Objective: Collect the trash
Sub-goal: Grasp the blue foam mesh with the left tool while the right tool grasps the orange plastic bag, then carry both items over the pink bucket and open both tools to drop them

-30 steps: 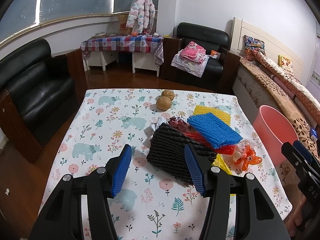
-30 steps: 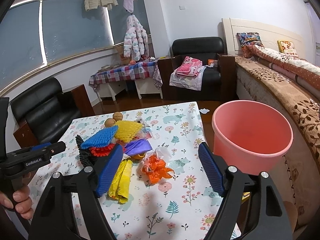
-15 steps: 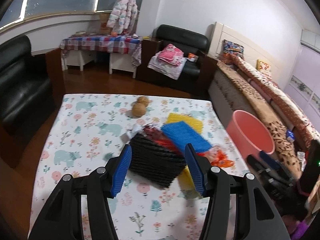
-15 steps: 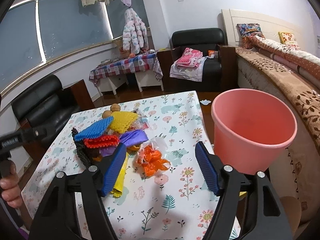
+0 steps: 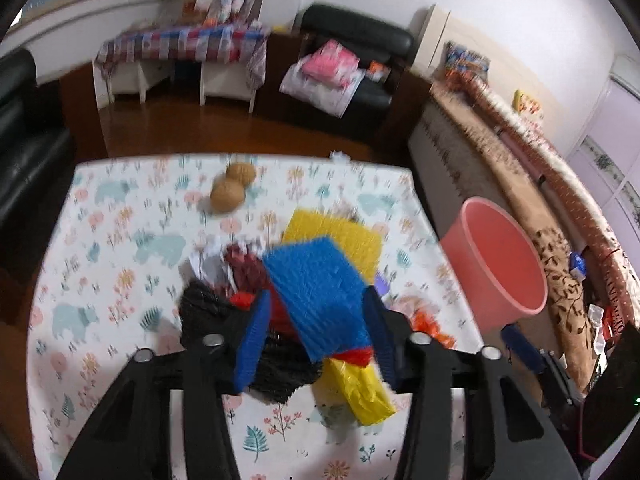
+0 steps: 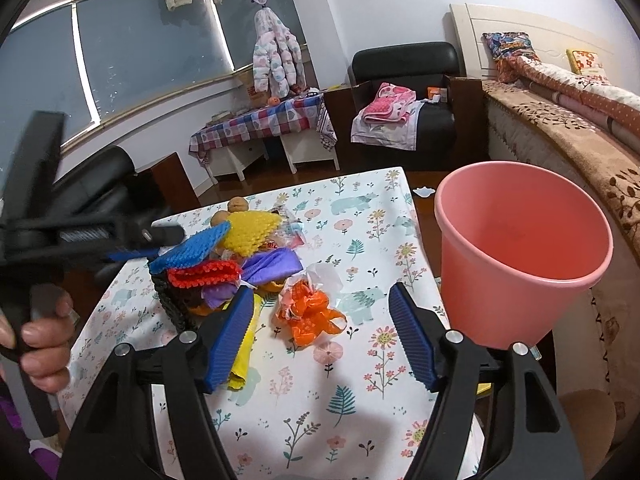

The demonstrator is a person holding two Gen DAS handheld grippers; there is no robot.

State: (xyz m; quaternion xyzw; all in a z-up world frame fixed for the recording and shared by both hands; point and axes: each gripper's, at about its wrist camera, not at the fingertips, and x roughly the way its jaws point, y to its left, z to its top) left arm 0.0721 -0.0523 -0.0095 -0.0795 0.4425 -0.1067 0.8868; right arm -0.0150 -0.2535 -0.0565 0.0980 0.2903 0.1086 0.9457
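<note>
A pile of trash lies on the floral tablecloth: a blue foam net on top, a yellow foam net, a black foam net, red pieces and a yellow bag. My left gripper is open, its jaws on either side of the blue net's near end. My right gripper is open and empty above an orange plastic bag. The blue net also shows in the right wrist view. A pink bucket stands at the table's right edge.
Two walnuts lie at the far side of the table. A purple wrapper lies in the pile. A bed runs along the right, black armchairs and a checked side table behind.
My left gripper has moved forward and down over the pile, so its jaws now straddle the blue net. My right gripper has shifted slightly closer to the bucket and the orange bag.
</note>
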